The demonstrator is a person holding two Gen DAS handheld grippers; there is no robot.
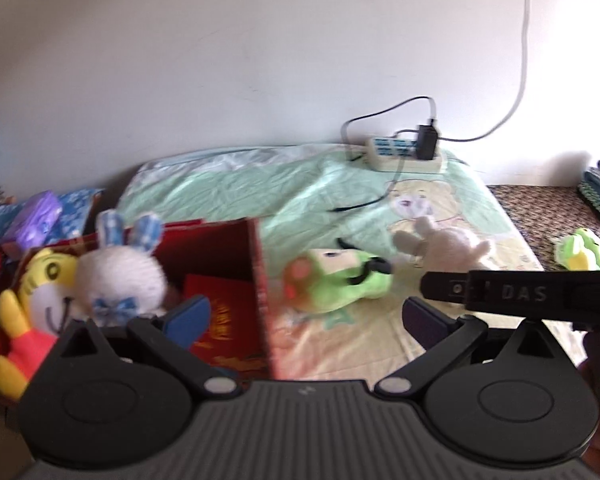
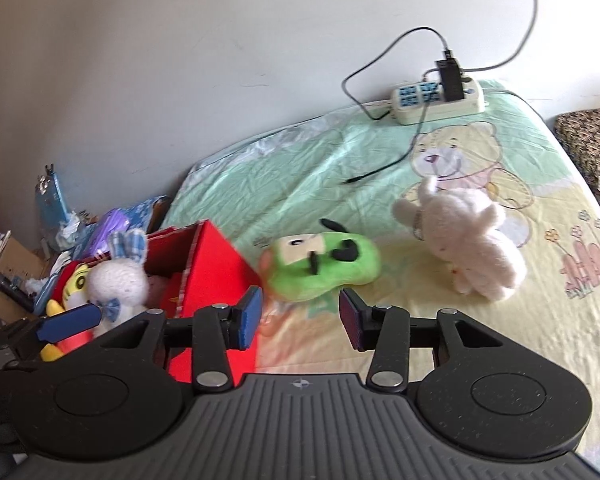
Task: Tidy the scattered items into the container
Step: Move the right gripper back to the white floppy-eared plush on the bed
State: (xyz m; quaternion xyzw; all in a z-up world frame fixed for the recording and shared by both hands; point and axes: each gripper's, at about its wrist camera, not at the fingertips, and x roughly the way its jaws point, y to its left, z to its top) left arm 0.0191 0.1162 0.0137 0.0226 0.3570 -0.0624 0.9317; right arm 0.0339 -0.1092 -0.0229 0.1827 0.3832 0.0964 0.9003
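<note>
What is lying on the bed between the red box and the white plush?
The green plush lies between the red box and the white plush, close against the box and apart from the white one. The right wrist view shows it best.

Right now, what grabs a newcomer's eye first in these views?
The red box at the bed's left edge, with a white bunny and a yellow tiger plush in it. Beside it on the sheet lies a green plush, with a white plush further right.

Plain white wall (image 2: 180, 60) behind a bed (image 2: 300, 168), seemingly daylit.
</note>
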